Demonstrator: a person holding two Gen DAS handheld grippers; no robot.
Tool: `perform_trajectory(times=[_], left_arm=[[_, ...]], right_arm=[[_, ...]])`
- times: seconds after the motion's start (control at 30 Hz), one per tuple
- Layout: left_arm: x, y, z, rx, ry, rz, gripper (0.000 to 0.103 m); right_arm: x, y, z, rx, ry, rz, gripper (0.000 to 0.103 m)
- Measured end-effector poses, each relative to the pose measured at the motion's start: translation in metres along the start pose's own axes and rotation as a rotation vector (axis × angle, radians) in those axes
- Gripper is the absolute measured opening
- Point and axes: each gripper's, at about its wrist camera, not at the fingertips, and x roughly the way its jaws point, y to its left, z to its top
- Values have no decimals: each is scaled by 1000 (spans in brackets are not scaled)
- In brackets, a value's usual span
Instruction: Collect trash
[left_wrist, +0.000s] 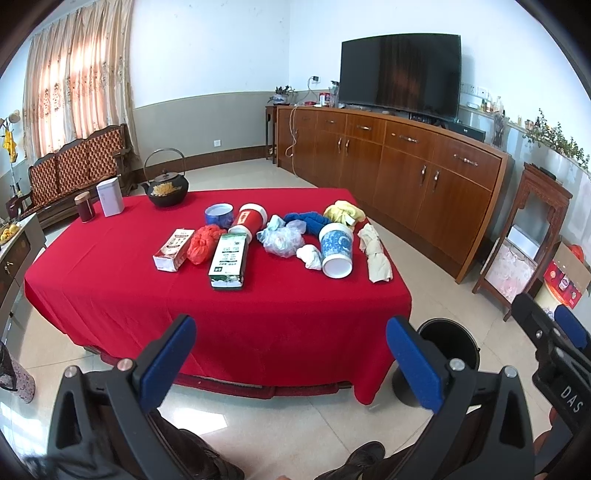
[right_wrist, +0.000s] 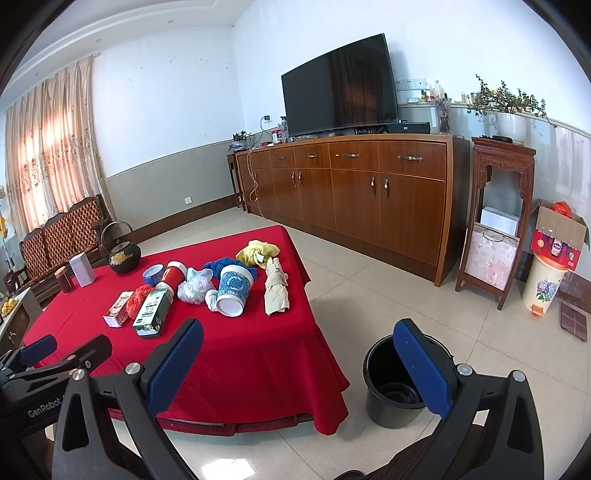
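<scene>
**Near half of the table open, clutter across the middle**

The near part of the red tablecloth (left_wrist: 229, 314) lies bare. A crowded band of cups, cartons and bags blocks the middle, the green carton (left_wrist: 228, 263) reaching nearest. The black bin (right_wrist: 400, 384) stands open-topped on the floor just beside the table's right corner

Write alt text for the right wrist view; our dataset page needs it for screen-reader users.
An open right gripper with blue pads hovers short of a red-clothed table strewn with cartons, cups, bags and cloths. A black bin stands on the tiled floor beside it; the left gripper shows at lower left.
</scene>
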Motion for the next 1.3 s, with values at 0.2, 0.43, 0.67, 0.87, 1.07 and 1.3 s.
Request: perform_trajectory(times=[0.2,0.43,0.67,0.87,1.07,1.3], left_arm=[[7,10,2,-20,10,22,103],[14,25,10,-55,11,52,103],[26,35,14,-57,14,84,103],[47,45,21,-65,36,99,103],[71,56,30,-84,63,106,103],[104,64,36,-82,101,123,103]], right_arm=[[3,2,-1,-5,7,3,103],[12,10,5,-22,10,13,103],[25,17,8,-33,17,30,103],[48,27,11,-45,40,53,103],[79,40,16,-65,67,71,103],[118,52,23,-74,103,97,103]])
